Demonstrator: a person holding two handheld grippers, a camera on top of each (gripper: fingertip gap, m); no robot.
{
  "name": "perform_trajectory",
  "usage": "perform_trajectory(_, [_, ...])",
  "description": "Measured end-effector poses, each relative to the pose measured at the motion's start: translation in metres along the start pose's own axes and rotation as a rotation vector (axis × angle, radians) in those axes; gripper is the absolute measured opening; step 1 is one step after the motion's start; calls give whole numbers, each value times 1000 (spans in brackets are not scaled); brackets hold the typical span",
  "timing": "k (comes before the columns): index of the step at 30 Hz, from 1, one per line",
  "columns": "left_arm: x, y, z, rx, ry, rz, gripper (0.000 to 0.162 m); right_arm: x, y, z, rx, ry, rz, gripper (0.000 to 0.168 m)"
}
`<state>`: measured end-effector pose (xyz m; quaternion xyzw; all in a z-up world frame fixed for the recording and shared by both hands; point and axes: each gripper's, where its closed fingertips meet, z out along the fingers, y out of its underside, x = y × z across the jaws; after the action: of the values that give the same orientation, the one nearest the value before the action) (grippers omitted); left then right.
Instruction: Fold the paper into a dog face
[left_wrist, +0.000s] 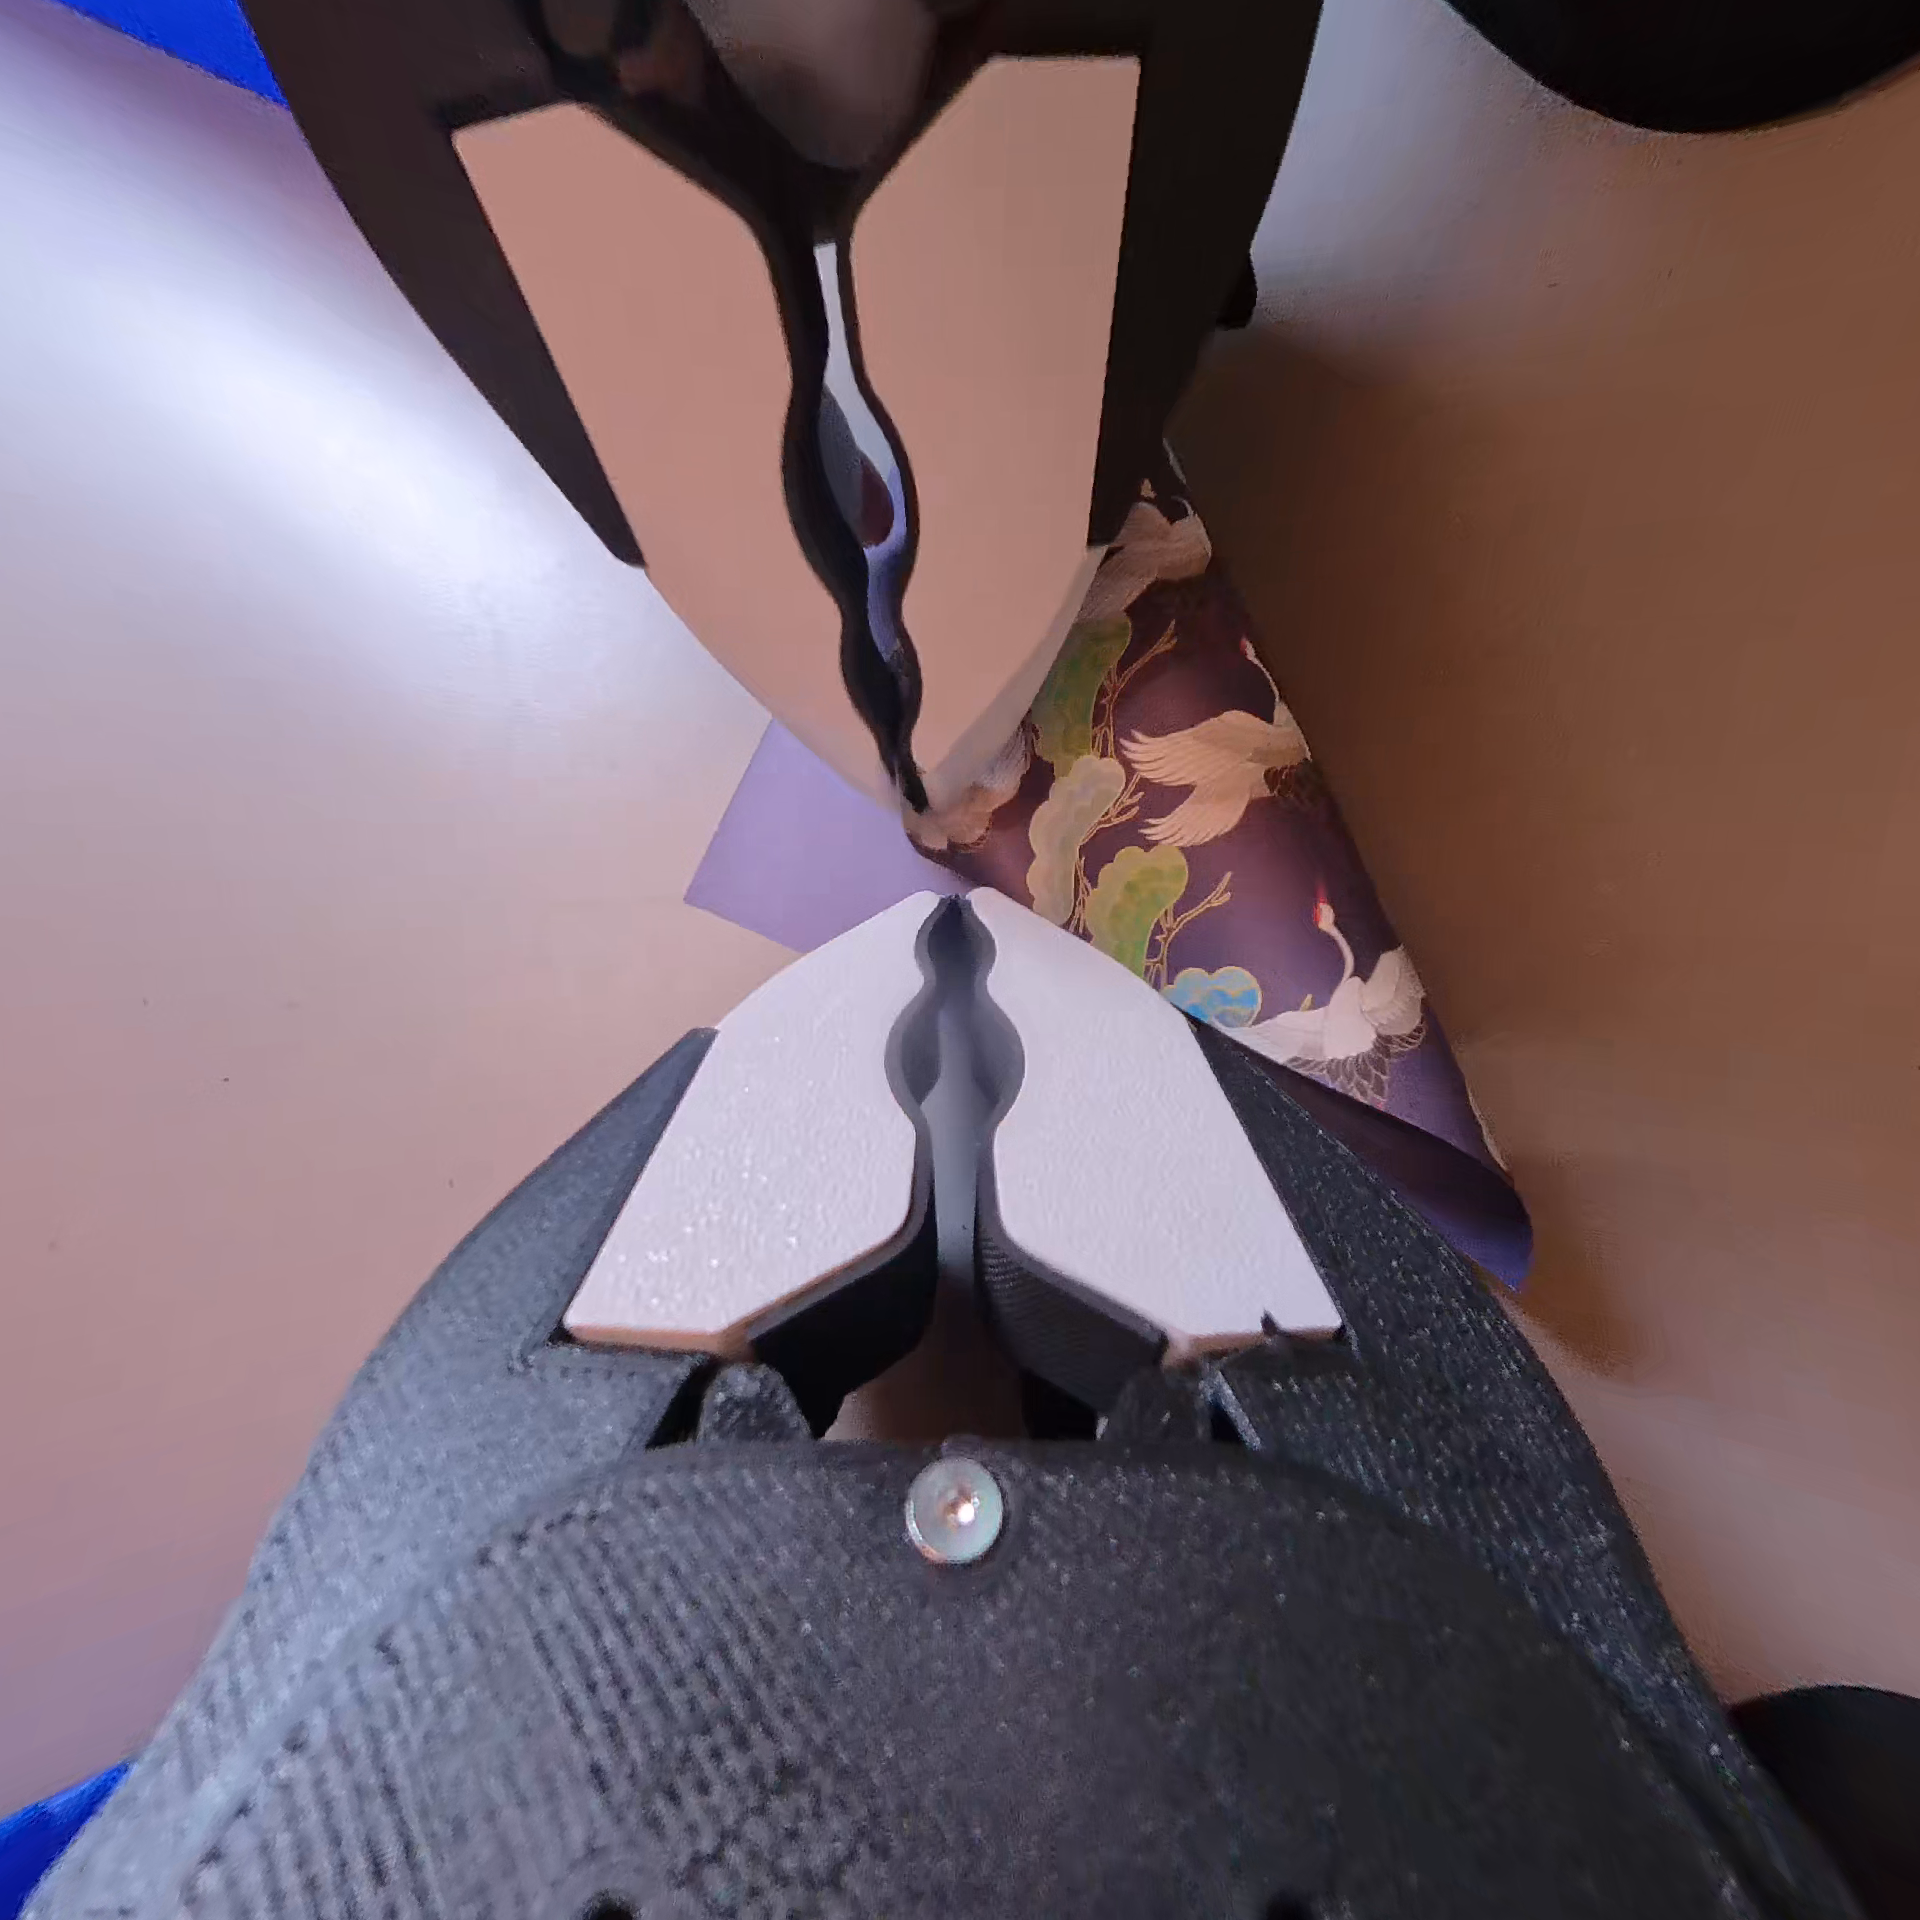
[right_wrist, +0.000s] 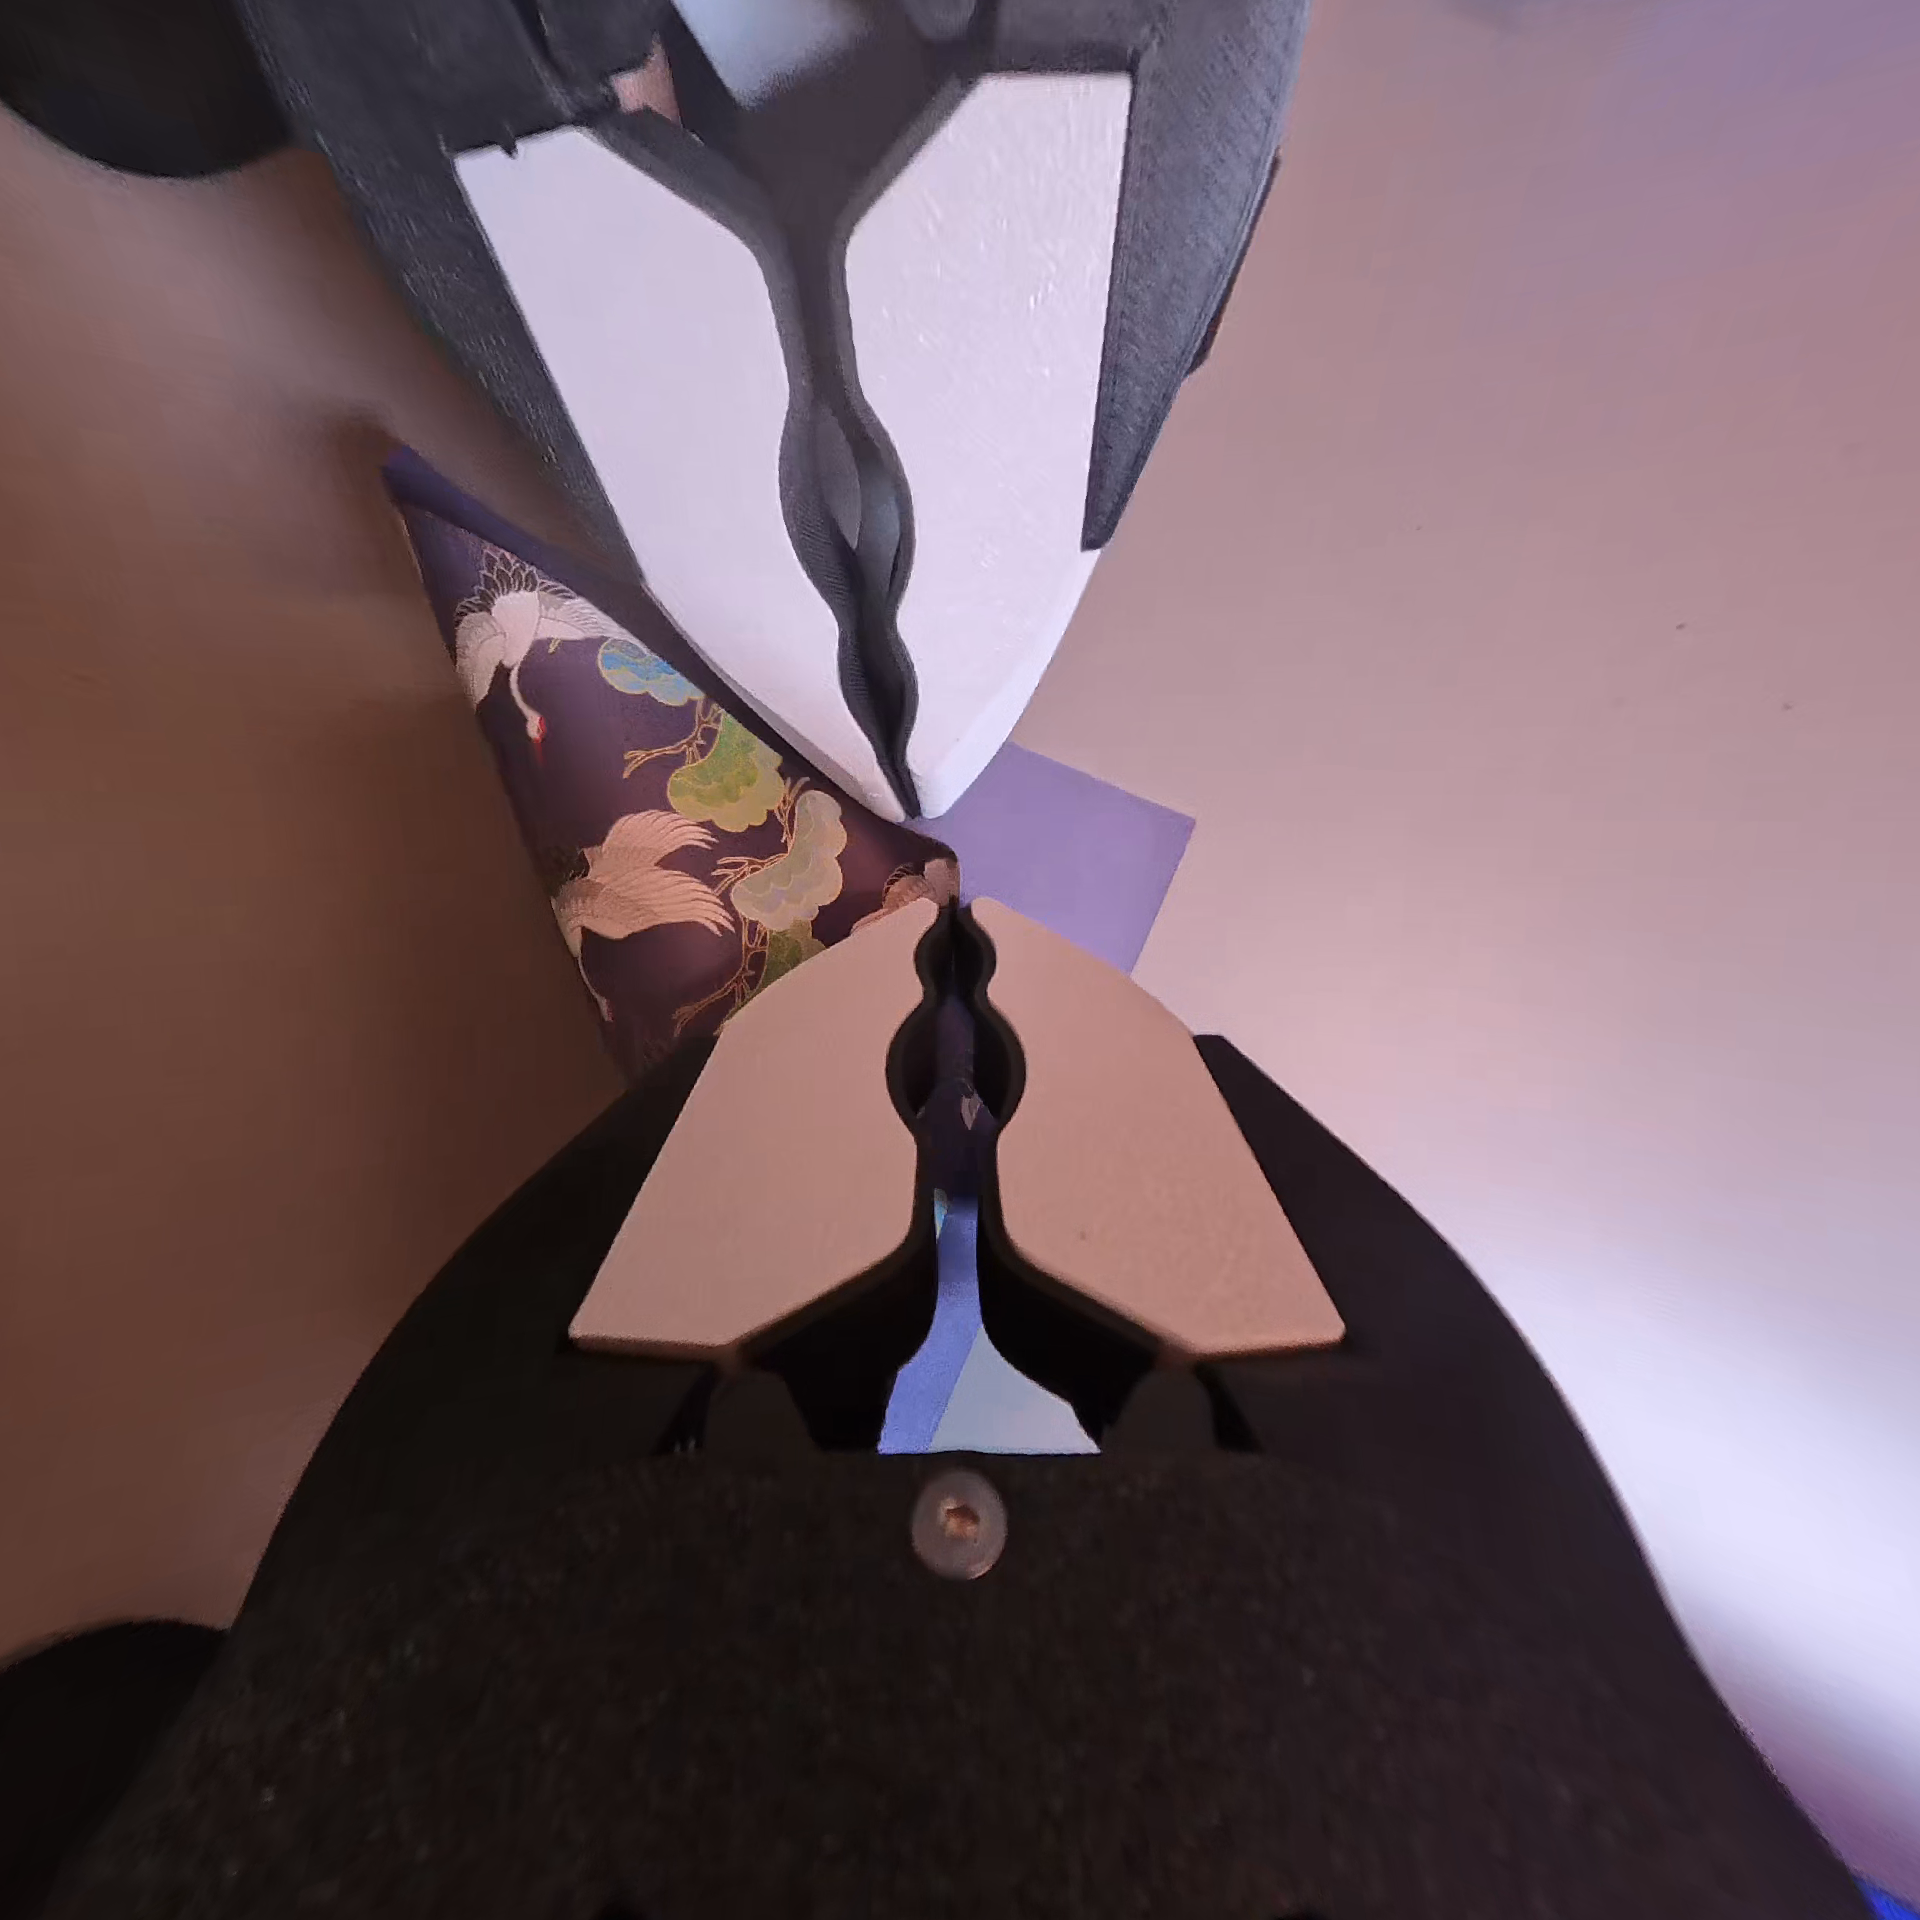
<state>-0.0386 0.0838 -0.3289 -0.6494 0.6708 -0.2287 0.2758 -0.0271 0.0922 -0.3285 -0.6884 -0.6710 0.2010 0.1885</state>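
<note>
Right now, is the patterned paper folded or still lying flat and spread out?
Folded. The paper shows its crane-printed side doubled over the plain purple side, a flap lifting off the table, both grippers' fingers at the crease.

Glossy printed paper (left_wrist: 1195, 831), rough black plastic left tool (left_wrist: 951, 904), smooth matt table (left_wrist: 364, 831)

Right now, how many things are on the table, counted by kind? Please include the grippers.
Grippers: 2, the left gripper and the right gripper, tips nearly meeting, jaws closed.
Sheets of paper: 1, the paper, crane pattern on one side, plain purple on the other.
Total: 3, all over the table.
</note>
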Motion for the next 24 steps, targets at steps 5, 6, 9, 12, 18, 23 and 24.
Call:
perform_trajectory(5, [-2,0,0,3,-5,6,0,-1,0,1,10,-11,5,0])
perform_trajectory(6, [-6,1,-1,-2,-29,16,0,-1,0,1,12,-12,6,0])
perform_trajectory(9, [-15,1,-1,10,-63,12,0,-1,0,2,19,-17,11,0])
perform_trajectory(12, [-14,0,0,21,-52,10,0,-1,0,1,23,-20,12,0])
perform_trajectory(18, [-14,0,0,36,-45,0,0,0,0,1,28,-7,11,2])
perform_trajectory(23, [-14,1,0,35,-38,-5,0,8,0,0,12,49,-12,6])
perform_trajectory(24, [-13,1,0,40,-34,-12,0,9,-1,0,14,51,-11,6])
